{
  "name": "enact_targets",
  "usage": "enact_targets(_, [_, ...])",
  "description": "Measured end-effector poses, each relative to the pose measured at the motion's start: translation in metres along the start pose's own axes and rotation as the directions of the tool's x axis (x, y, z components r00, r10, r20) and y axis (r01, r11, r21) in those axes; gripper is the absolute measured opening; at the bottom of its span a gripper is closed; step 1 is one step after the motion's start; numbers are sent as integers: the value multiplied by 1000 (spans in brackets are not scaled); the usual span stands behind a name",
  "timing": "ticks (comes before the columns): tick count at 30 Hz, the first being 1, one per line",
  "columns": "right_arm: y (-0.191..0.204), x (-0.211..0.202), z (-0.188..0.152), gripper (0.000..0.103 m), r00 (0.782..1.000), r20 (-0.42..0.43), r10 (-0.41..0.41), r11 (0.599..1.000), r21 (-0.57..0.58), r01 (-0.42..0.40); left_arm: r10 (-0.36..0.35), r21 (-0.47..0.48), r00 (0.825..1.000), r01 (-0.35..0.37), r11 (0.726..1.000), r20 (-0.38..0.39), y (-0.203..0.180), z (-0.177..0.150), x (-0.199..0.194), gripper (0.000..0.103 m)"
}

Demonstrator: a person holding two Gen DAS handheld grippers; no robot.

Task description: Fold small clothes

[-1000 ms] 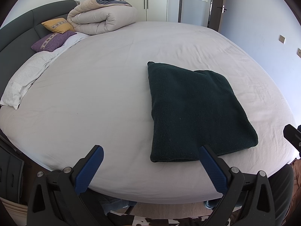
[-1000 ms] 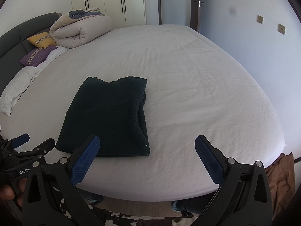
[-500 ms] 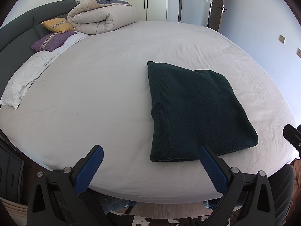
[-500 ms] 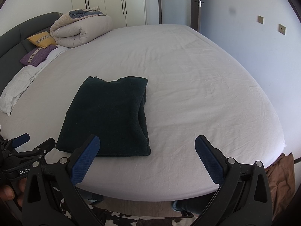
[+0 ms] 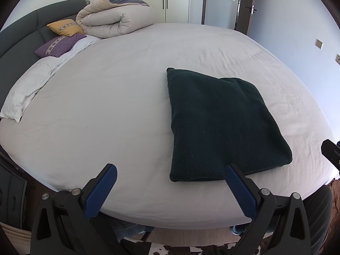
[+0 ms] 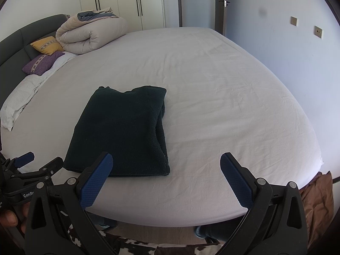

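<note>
The left gripper (image 5: 170, 188) hung with its blue-padded fingers (image 5: 101, 190) spread wide and nothing between them, back off the near edge of the bed (image 5: 106, 110). Its right-hand pad stood just in front of the near edge of the folded dark green garment (image 5: 221, 127), which lay ahead and to the right of the gap. The right gripper (image 6: 166, 179) was likewise wide open and empty, and from it the garment (image 6: 123, 133) lay ahead and to the left, with the left-hand pad in line with the near hem. The garment sat flat near that bed edge, between the two grippers and touched by neither. Its longer side ran away from the fingers toward the far part of the bed, with layered open edges showing on its right side in the right wrist view. Neither gripper looked clearly nearer. It read as already folded into a compact rectangle, so any further fold would likely start at the near hem.
</note>
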State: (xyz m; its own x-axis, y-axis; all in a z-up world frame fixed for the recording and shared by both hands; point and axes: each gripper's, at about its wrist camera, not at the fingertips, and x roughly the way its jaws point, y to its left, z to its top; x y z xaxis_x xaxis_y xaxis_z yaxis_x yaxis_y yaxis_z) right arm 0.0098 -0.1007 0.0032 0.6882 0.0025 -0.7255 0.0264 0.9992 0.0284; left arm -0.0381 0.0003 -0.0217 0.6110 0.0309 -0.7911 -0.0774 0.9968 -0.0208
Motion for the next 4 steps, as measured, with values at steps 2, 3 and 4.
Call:
enact_targets(2, [0, 0, -1, 103, 1000, -2, 0, 1000, 0, 0, -5, 3, 1000, 5, 1000, 5, 0, -1, -1, 103])
enact_targets(3, [0, 0, -1, 103, 1000, -2, 0, 1000, 1, 0, -6, 7, 1000, 6, 1000, 8, 0, -2, -2, 103])
enact_targets(4, [0, 0, -1, 103, 1000, -2, 0, 1000, 1, 0, -6, 9, 1000, 6, 1000, 10, 0, -1, -1, 103])
